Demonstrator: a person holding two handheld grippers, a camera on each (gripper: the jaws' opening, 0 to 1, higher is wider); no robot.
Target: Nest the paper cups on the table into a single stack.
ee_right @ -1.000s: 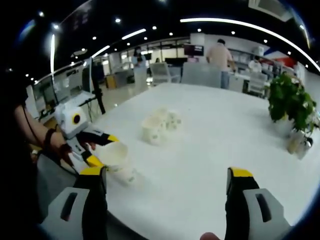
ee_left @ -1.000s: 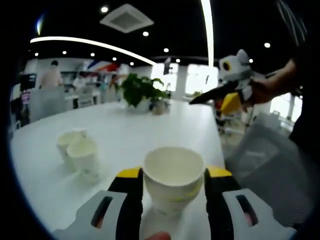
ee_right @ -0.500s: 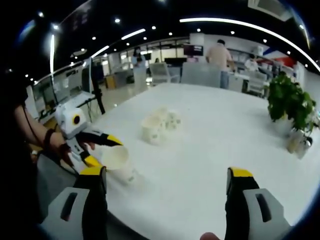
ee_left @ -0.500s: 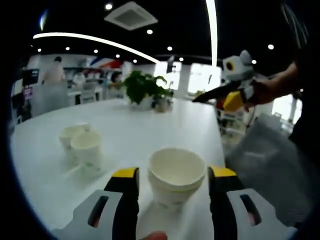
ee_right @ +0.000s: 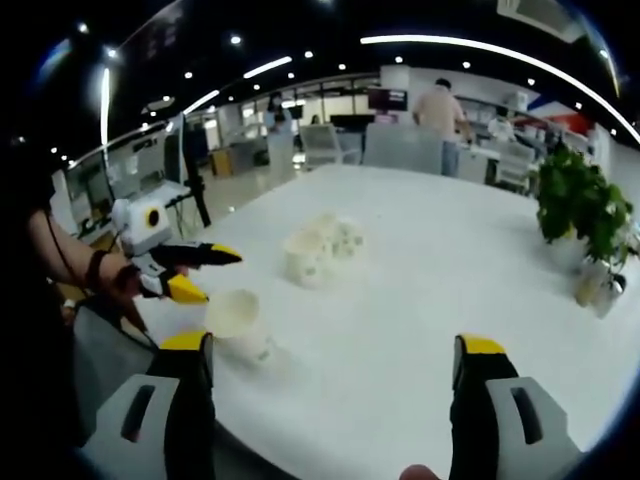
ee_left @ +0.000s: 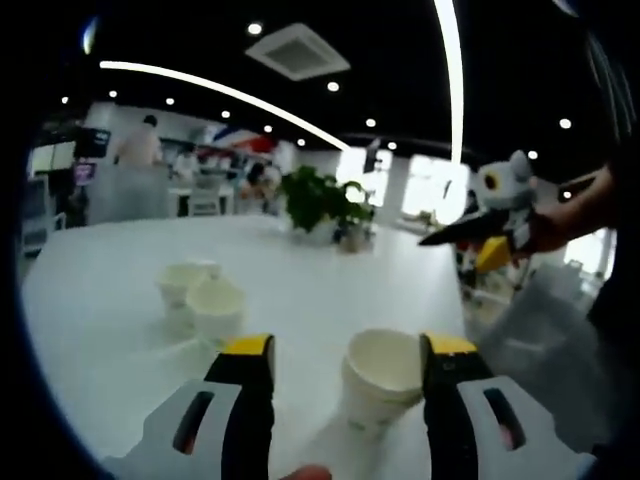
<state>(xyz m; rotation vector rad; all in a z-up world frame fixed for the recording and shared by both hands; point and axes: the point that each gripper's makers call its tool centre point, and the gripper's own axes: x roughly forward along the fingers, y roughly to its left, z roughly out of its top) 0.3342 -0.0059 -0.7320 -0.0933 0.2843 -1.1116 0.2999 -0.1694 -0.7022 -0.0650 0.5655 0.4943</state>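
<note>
A white paper cup [ee_left: 383, 376] stands upright on the white table [ee_left: 120, 350] near its edge, low between my left gripper's [ee_left: 350, 350] wide-open jaws and closer to the right one. In the right gripper view the left gripper [ee_right: 205, 273] hovers open just up and left of that cup [ee_right: 235, 320], not touching it. Two more white cups [ee_left: 205, 298] stand close together farther in on the table; they appear again as a cluster of cups [ee_right: 320, 250]. My right gripper [ee_right: 333, 345] is open and holds nothing; it also shows held up in a hand, right gripper [ee_left: 490, 215].
A potted green plant [ee_left: 322, 203] stands at the table's far side, seen too as the plant [ee_right: 575, 212] with a small vase [ee_right: 593, 285] beside it. The table edge [ee_right: 190, 400] runs just past the near cup. People and desks fill the office behind.
My left gripper has let go of the near cup and drawn back and up from it; the cup stays on the table. The right gripper has held still.
</note>
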